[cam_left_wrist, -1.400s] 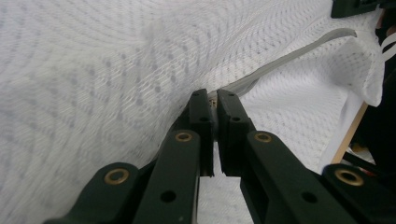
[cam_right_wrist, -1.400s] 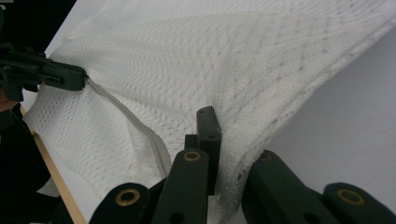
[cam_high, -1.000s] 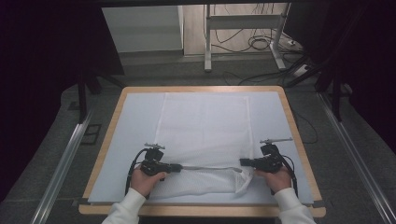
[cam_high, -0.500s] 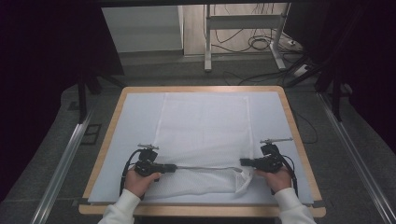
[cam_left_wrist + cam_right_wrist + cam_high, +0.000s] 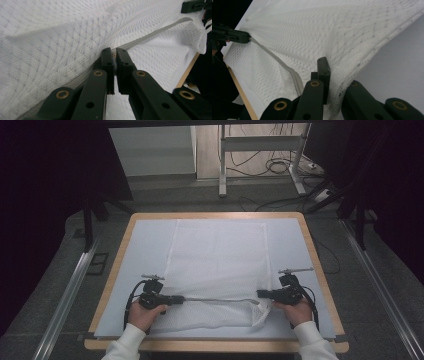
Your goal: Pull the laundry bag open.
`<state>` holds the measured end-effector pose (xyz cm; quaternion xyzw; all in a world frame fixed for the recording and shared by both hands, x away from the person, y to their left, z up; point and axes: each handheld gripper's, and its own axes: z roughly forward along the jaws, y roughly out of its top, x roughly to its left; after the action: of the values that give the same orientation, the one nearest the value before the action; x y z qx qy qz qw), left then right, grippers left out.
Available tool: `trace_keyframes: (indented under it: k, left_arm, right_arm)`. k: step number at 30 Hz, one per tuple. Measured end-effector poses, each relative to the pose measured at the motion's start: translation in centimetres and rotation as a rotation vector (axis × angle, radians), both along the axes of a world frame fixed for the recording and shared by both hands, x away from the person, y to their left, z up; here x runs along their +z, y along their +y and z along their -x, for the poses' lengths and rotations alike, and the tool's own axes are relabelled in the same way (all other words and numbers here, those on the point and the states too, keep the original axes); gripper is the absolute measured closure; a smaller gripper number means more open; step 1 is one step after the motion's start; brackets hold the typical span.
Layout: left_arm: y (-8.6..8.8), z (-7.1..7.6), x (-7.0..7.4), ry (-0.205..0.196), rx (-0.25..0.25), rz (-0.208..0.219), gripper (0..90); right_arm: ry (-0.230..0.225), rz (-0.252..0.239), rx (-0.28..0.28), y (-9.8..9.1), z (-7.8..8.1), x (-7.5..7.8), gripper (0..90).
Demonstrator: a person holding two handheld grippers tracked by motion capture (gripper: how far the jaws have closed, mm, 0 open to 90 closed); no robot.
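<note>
Although the right gripper [image 5: 261, 294] has kept its place over the last second, the left gripper [image 5: 179, 299] has slid leftward along the near part of the white mesh bag [image 5: 217, 265], so the two now sit farther apart and the grey zipper [image 5: 217, 299] between them runs taut as a nearly straight line. I judge this to be either pulling the zipper along or stretching that seam flat; which of the two the pictures do not settle.

At the left, the left gripper's jaws are pressed together on the zipper [image 5: 150, 36], pinching it at the bag's left edge. The bag lies spread in the middle of the pale blue mat [image 5: 140, 250], which covers a table with a wooden rim [image 5: 115, 265]; its far part is flat and rectangular, its near part crumpled below the zipper. The fabric is a soft open-weave mesh with a diamond pattern, thin enough to fold into ridges, while the zipper tape is a smooth, denser grey band.

At the right, the right gripper [image 5: 329, 75] is clamped on a bunched fold of mesh at the bag's near right corner, where the cloth gathers into a small peak.
</note>
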<state>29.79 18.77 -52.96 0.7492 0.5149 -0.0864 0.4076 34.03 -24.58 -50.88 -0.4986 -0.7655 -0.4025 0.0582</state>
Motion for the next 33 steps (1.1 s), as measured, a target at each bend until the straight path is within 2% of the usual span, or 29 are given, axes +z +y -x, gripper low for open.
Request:
trace_keyframes:
  k: [10, 16, 33]
  left_arm:
    - [0.5, 0.2, -0.1, 0.000, 0.010, 0.001, 86.6]
    - [1.8, 0.5, -0.1, 0.003, 0.035, 0.002, 86.6]
    - [3.8, 1.2, -0.1, -0.013, 0.076, 0.007, 86.6]
  right_arm:
    - [-0.001, 0.003, -0.001, 0.0, 0.0, 0.0, 88.2]
    - [0.000, 0.003, -0.001, -0.1, 0.0, 0.0, 88.2]
    - [-0.002, 0.006, -0.001, 0.0, 0.0, -0.1, 88.2]
